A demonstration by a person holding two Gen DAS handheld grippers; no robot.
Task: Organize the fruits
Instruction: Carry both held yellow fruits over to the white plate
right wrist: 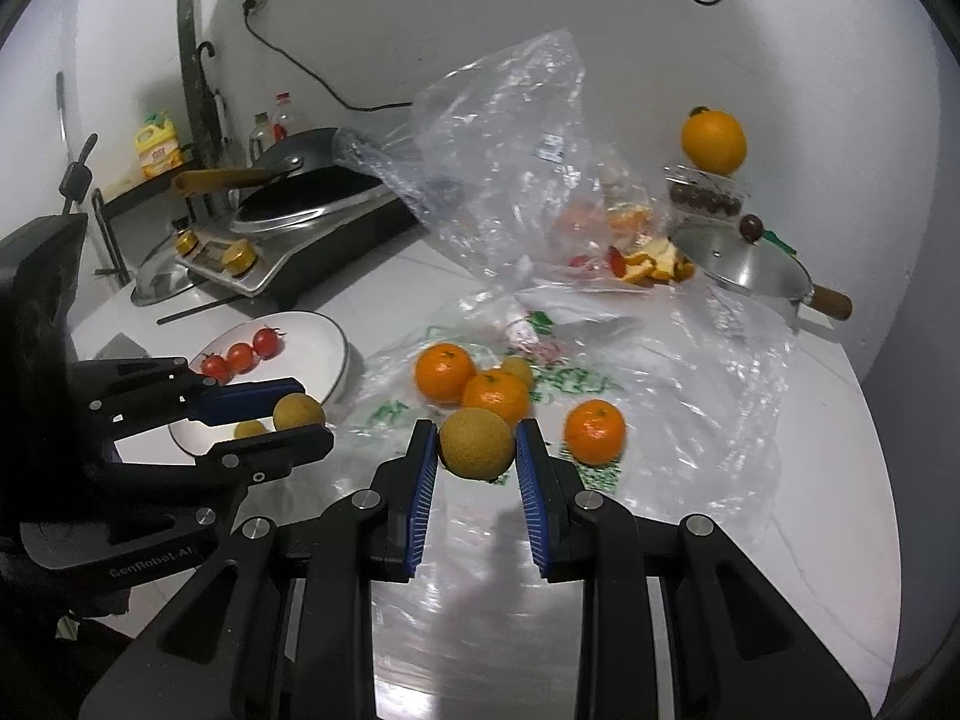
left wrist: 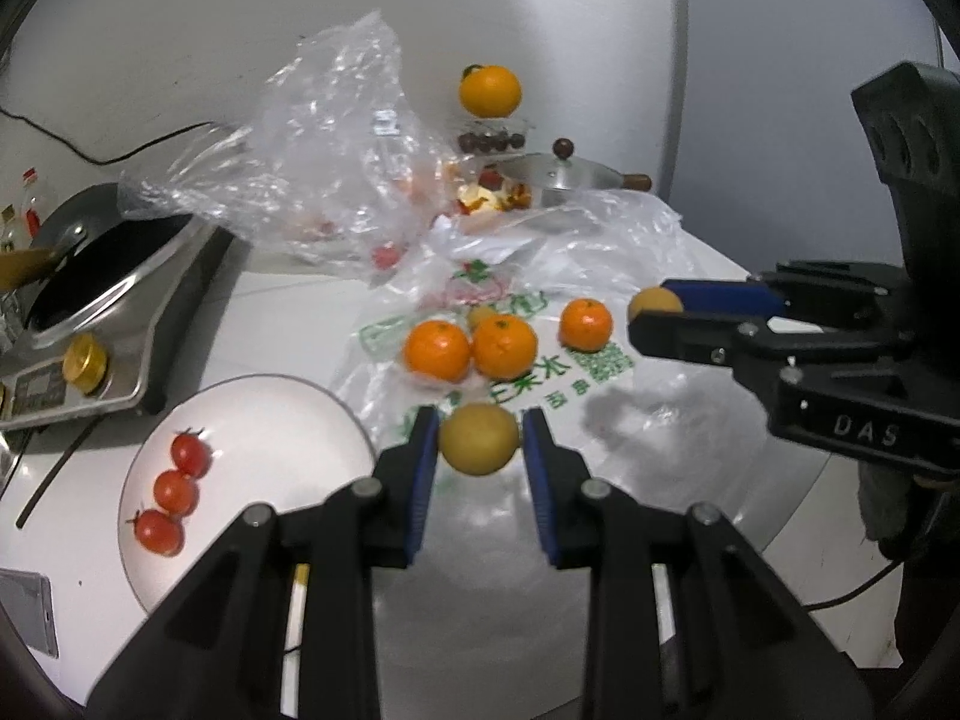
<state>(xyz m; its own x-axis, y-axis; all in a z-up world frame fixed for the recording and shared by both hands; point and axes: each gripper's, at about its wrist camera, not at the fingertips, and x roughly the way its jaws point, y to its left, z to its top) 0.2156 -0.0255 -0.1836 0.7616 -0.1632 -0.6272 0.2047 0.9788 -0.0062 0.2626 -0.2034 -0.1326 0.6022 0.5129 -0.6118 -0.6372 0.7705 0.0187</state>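
Observation:
My left gripper [left wrist: 478,426] is shut on a round yellow-brown fruit [left wrist: 478,438], held above the printed plastic bag [left wrist: 600,372]. My right gripper [right wrist: 477,432] is shut on a second such fruit [right wrist: 477,443]; it also shows at the right of the left wrist view. Three mandarins [left wrist: 438,349] [left wrist: 504,345] [left wrist: 586,324] lie on the bag, with another small brown fruit [left wrist: 480,315] behind them. To the left, a white plate [left wrist: 270,414] holds three cherry tomatoes [left wrist: 175,492]. In the right wrist view one small brown fruit [right wrist: 250,429] lies on that plate [right wrist: 324,348].
An induction cooker [left wrist: 114,324] with a dark wok stands at the left. A crumpled clear bag [left wrist: 324,138] rises behind the fruit. Orange peels [right wrist: 654,261], a lidded steel pot [right wrist: 750,267] and a large orange [right wrist: 713,141] on a box of dark fruit sit at the back right.

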